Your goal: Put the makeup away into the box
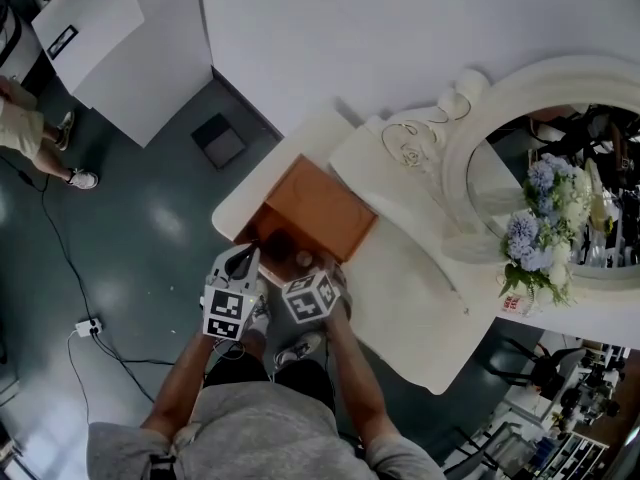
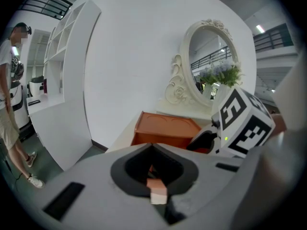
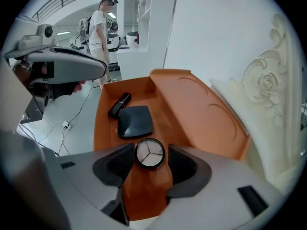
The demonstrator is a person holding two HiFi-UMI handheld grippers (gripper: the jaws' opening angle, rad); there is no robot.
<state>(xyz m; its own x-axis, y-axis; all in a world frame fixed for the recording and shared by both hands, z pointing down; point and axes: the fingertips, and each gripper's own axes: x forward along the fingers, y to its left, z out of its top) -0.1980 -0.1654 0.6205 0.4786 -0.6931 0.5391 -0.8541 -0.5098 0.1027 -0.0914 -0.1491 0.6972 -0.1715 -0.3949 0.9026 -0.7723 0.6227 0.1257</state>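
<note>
An orange box (image 3: 108, 128) stands open on the white vanity table (image 1: 400, 298), its lid (image 3: 201, 111) tipped back to the right. Inside lie a black tube (image 3: 119, 104) and a dark flat compact (image 3: 135, 121). My right gripper (image 3: 150, 153) points steeply down over the box's near end, shut on a round black-rimmed makeup item with a white face (image 3: 150, 153). The left gripper (image 2: 156, 191) hovers at the box's left, jaws together on a small pink-and-cream block (image 2: 157, 190). In the head view both grippers (image 1: 240, 268) (image 1: 312, 268) sit at the box's (image 1: 318, 208) near edge.
An ornate white-framed mirror (image 1: 470, 158) with a bunch of flowers (image 1: 545, 223) stands at the table's right. White cabinets (image 1: 120, 38) stand at the far left. A person (image 1: 30, 133) stands beside them. A cable and plug (image 1: 88, 325) and a dark square block (image 1: 220, 140) lie on the floor.
</note>
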